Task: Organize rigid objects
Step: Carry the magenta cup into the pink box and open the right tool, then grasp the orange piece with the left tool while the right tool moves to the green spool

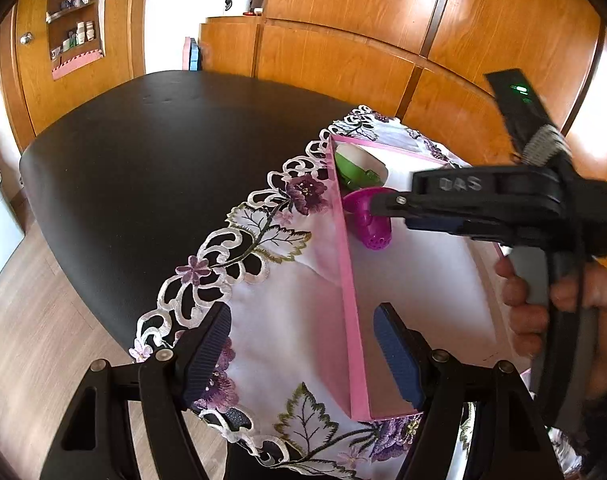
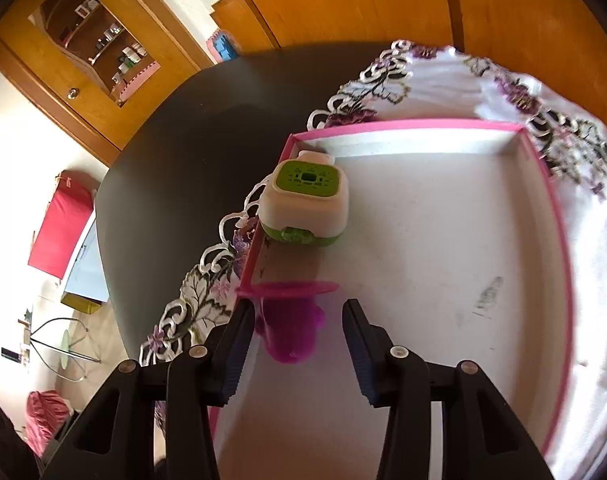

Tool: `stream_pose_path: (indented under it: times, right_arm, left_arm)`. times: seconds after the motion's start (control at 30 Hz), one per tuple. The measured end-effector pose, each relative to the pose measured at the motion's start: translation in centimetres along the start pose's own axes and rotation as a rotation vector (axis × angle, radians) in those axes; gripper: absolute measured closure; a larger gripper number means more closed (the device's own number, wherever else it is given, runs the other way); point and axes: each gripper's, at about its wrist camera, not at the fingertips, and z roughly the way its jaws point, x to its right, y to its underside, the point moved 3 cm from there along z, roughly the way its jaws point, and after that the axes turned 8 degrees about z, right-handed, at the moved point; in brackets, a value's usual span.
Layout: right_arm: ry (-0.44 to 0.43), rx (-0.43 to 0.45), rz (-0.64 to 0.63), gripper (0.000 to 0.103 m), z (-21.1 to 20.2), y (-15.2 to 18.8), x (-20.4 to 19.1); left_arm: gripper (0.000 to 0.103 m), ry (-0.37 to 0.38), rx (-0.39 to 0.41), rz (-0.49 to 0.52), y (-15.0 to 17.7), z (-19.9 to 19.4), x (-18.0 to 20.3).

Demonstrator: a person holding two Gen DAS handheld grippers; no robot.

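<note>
A shallow pink box [image 2: 403,124] with a white floor lies on an embroidered cloth [image 2: 591,248]. In its far left corner sits a white and green gadget [image 2: 307,204], also seen in the left wrist view as the gadget [image 1: 355,164]. A magenta plastic piece [image 2: 291,328], blurred, hangs between the fingers of my right gripper [image 2: 299,340]; the right pad stands clear of it, so the jaws are open. My left gripper [image 1: 303,360] is open, its pads on either side of the box's wall [image 1: 353,320] without touching it. The right gripper [image 1: 383,204] reaches in over the magenta piece [image 1: 373,232].
The cloth [image 1: 271,320] covers one end of a black table [image 1: 151,168]. A hand [image 1: 523,312] holds the right gripper's handle. Wooden cabinets [image 1: 383,20] stand behind the table, with wood floor [image 1: 31,320] to the left.
</note>
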Motion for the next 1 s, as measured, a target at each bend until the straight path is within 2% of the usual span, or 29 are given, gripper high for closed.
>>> stream_pose_path:
  times: [0.3,0.47,0.83,1.0]
  right_arm:
    - [0.113,0.141,-0.099,0.057,-6.0,2.7,2.4]
    - [0.199,0.202,-0.125,0.057,-9.3,4.4,5.3]
    - [0.353,0.331,-0.044,0.057,-17.0,6.2,13.2]
    - [0.44,0.404,0.052,0.057,-21.5,7.0,18.6]
  left_arm:
    - [0.029,-0.002,0.03,0.068,-0.9,-1.1,2.0]
    - [0.029,0.007,0.049,0.121,-1.5,-1.6,3.8]
    - [0.025,0.053,0.059,0.233,-1.8,-2.1,8.4]
    - [0.024,0.086,0.048,0.27,-1.5,-1.8,10.3]
